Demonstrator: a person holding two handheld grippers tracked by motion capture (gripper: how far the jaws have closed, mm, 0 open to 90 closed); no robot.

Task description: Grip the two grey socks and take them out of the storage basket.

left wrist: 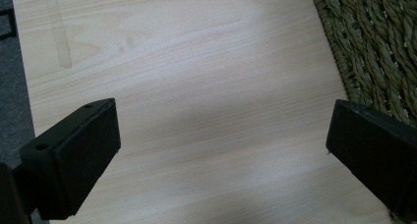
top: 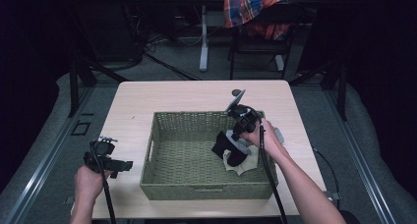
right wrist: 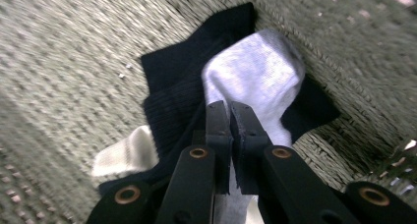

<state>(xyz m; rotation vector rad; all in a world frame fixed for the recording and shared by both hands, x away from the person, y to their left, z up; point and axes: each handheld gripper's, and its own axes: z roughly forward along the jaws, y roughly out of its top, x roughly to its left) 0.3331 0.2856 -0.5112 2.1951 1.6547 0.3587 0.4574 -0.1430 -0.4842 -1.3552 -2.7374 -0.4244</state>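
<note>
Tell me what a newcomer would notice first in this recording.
A green woven basket sits mid-table, with dark and pale socks bunched at its right end. The right hand-held gripper is shut on the grey sock there, while the left hand-held gripper hangs open over bare table beside the basket.

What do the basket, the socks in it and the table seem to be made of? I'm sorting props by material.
The olive-green woven rectangular basket looks like twisted seagrass or paper cord, matt, with thick braided strands. The black ribbed sock, the light grey sock and the cream sock look like soft knit fabric, folding limply. The pale table shows wood grain with a smooth finish; whether laminate or veneer, I cannot tell.
</note>
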